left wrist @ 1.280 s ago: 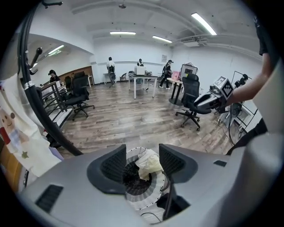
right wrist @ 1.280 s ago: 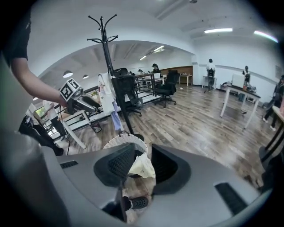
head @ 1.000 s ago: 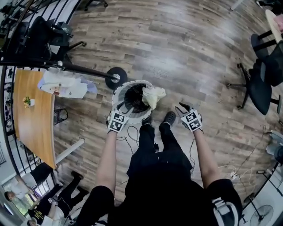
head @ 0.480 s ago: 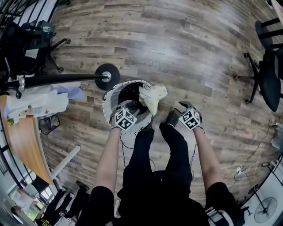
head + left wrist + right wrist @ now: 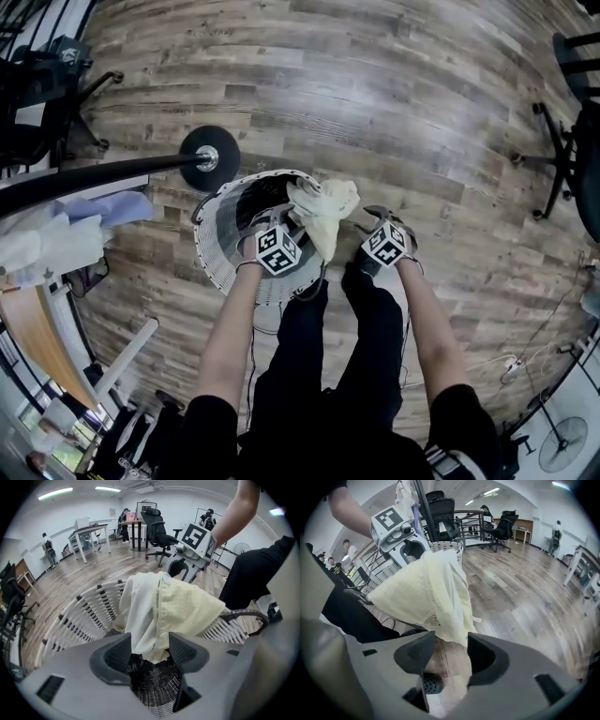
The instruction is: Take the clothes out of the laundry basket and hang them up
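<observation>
A white wicker laundry basket (image 5: 217, 246) stands on the wood floor in front of my feet. A pale yellow garment (image 5: 323, 211) is draped over its right rim and hangs down both sides. My left gripper (image 5: 281, 225) is over the basket's mouth and open; in the left gripper view the garment's (image 5: 178, 606) hem hangs between its tips (image 5: 150, 651) above the dark basket bottom. My right gripper (image 5: 364, 223) is just outside the rim; its jaws have just been opening and stand open (image 5: 450, 653), with the garment's (image 5: 426, 597) lower edge at the tips, not pinched.
The clothes rack's black round foot (image 5: 208, 159) and dark pole lie left of the basket. An office chair (image 5: 572, 141) stands at the far right. Cables trail on the floor near my legs (image 5: 366, 309). Desks, chairs and people are in the background of both gripper views.
Both grippers have dropped towards the basket. The left one went from the near rim to over the mouth; the right one closed in on the draped garment.
</observation>
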A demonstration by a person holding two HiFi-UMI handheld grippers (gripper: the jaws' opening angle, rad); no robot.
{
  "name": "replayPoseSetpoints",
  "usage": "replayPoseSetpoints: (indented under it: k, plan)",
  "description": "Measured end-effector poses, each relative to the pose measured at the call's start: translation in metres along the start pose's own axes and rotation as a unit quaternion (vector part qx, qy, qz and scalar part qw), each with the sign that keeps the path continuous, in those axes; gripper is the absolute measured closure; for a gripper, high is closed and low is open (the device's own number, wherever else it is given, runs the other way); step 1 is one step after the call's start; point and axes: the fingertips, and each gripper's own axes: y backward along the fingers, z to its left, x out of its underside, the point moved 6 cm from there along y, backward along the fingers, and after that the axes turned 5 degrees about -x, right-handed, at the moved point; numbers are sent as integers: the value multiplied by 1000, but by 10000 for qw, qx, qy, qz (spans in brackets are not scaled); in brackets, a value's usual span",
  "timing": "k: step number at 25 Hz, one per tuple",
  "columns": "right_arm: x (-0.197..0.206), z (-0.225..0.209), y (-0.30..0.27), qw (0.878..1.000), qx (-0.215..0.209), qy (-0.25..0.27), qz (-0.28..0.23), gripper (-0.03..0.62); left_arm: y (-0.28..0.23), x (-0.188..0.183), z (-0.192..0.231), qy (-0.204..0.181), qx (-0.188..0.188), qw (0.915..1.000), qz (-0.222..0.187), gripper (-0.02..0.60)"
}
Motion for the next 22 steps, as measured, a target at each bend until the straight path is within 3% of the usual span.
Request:
replayPoseSetpoints:
  k: [8, 9, 10, 11, 12, 13, 22]
  plan:
    - [4, -9, -59, 9996, 13, 279, 54, 368, -46, 3, -7, -100, 13, 9986, -515, 319]
    - [3, -10, -60, 9995, 48, 317, 13, 391, -47, 1, -8, -79, 31, 9984, -559, 322]
    - [2, -10, -60, 9994, 89, 334, -29, 473, -48, -1, -8, -27, 90, 9983, -577, 348]
    - [1, -9, -58, 9994, 116, 317, -61, 575, -46, -2, -10, 34, 170, 9982, -567, 458]
    - [-1, -9, -55, 9995, 117, 266, -75, 576, -44, -1, -11, 82, 232, 9983, -526, 514]
    - [-2, -7, -50, 9997, 106, 198, -71, 577, -39, 1, -12, 124, 259, 9985, -465, 524]
    - [-9, 13, 68, 9970, 651, -351, -207, 577, 69, 7, -5, 789, -288, 9963, -197, 532]
